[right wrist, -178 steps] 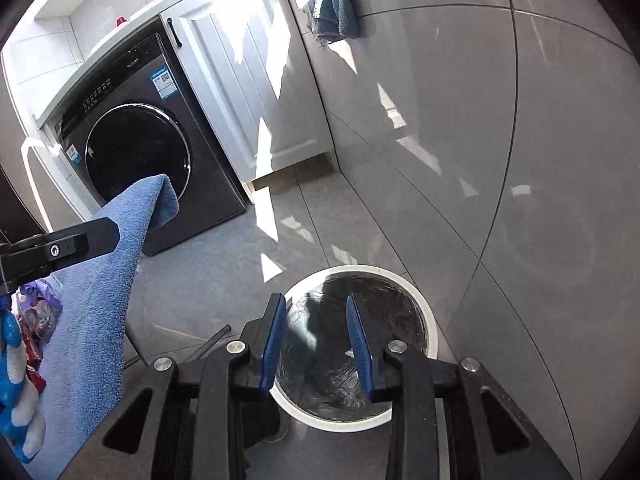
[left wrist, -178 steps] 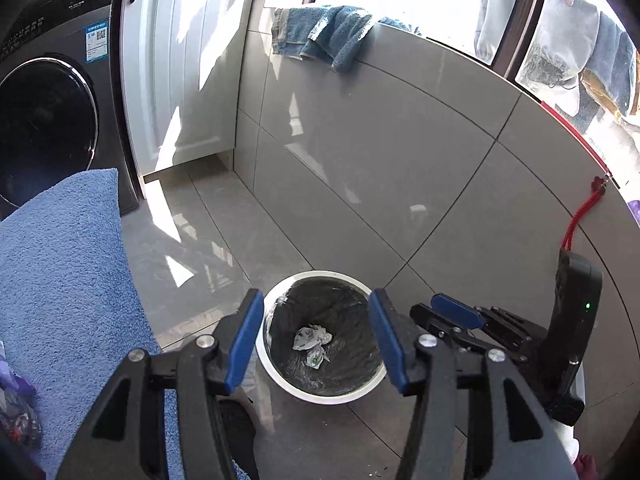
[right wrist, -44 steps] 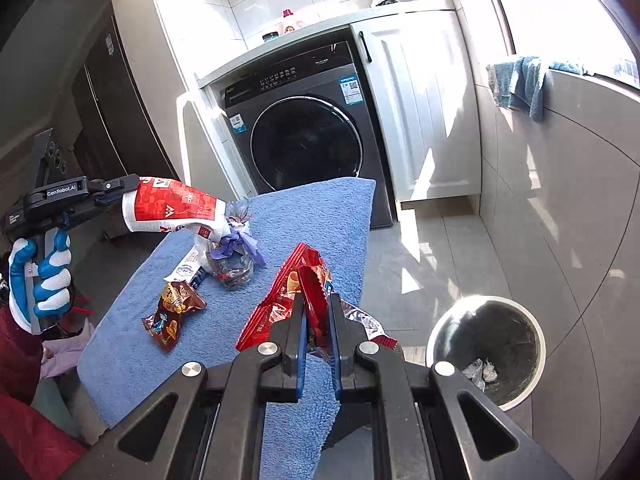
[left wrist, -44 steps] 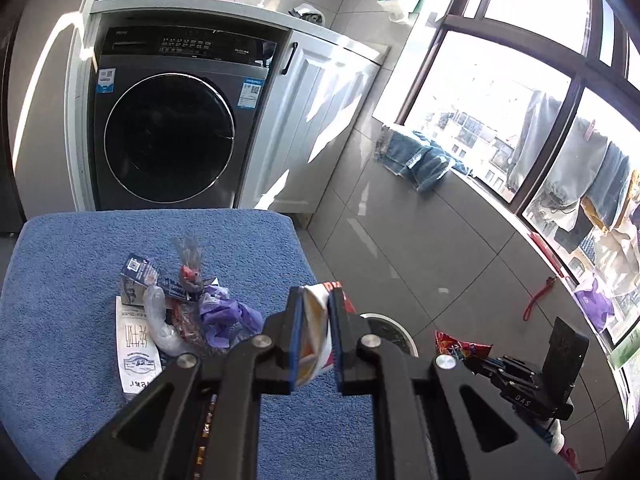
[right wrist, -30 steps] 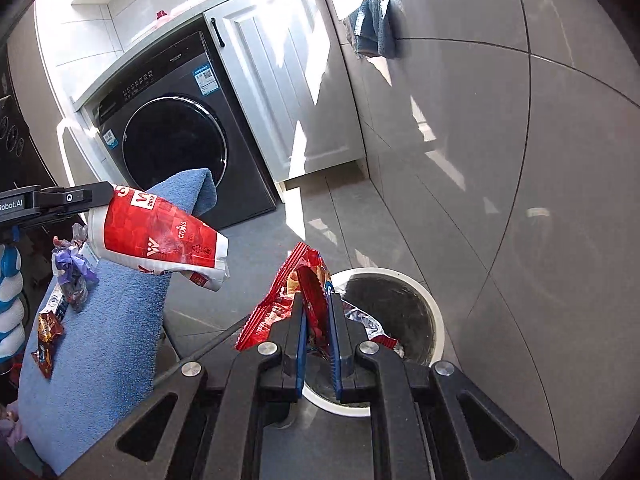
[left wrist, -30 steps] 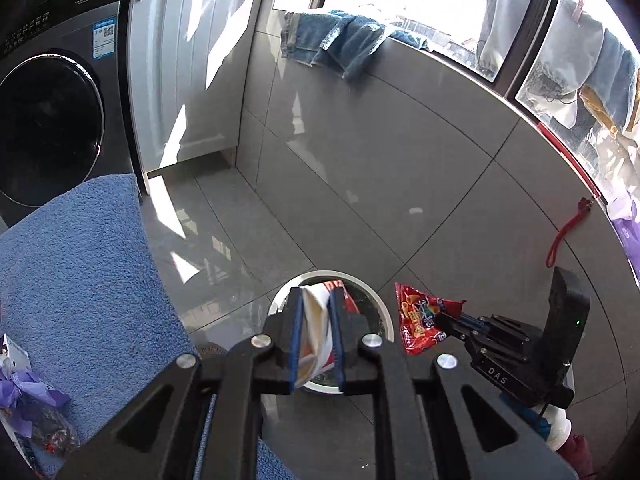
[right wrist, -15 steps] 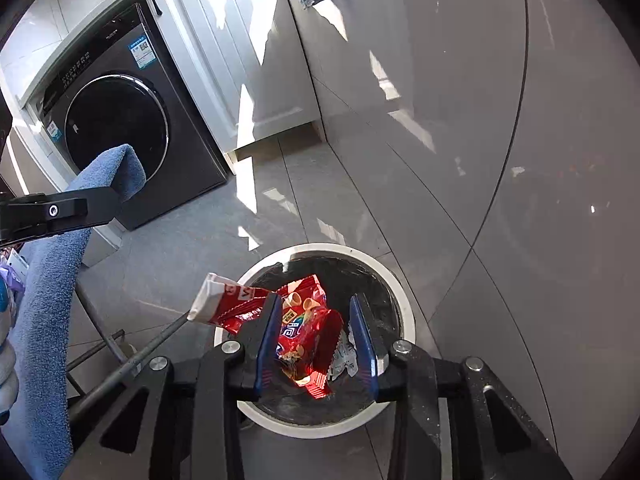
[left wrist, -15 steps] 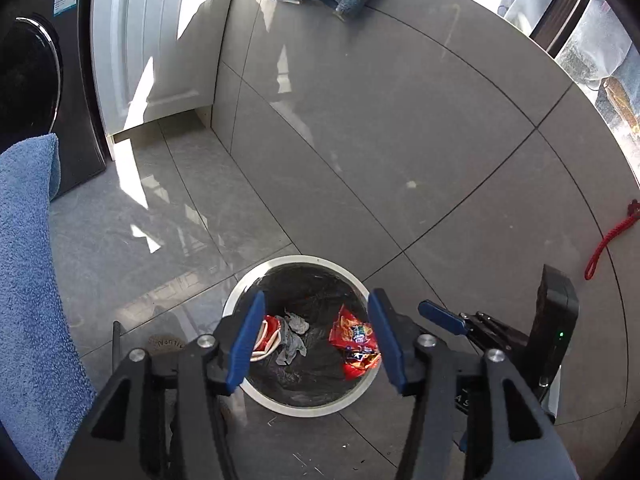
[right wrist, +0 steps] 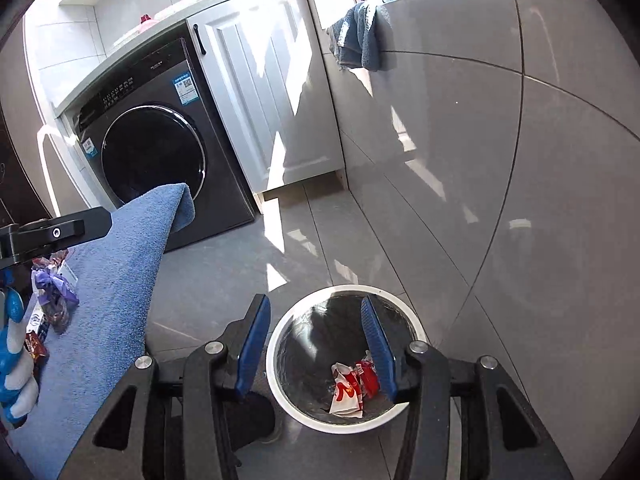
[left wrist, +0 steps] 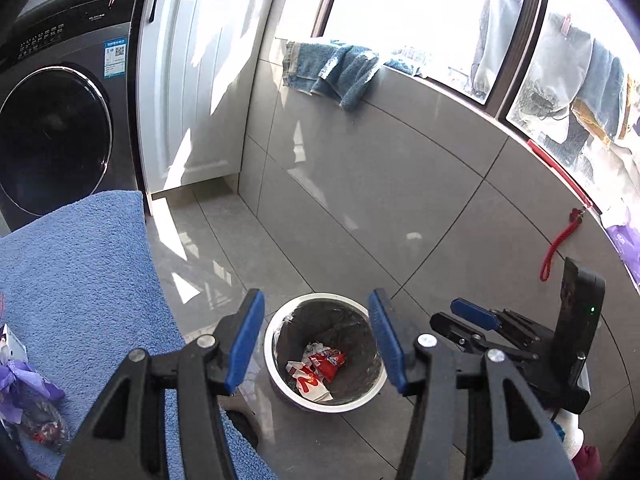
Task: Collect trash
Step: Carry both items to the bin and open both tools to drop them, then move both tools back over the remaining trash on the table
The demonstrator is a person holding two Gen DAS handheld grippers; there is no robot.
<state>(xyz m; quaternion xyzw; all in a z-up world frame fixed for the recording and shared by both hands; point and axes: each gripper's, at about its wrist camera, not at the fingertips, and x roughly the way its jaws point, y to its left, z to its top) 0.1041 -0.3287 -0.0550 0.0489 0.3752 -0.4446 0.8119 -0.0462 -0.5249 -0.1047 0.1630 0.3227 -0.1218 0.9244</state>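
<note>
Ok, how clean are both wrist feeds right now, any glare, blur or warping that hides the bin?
Left wrist: the window is blown out white, sun patches glare on the floor, straight tile lines bow from the fisheye, yet the trash bin and its wrappers stay sharp. Right wrist: hard sun stripes on the cabinet, wall tiles curve, no motion blur, bin interior dark but readable.

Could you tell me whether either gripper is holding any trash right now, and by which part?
Nothing is held. The left gripper and the right gripper both stand open and empty over the bin, where the wrappers lie.
</note>
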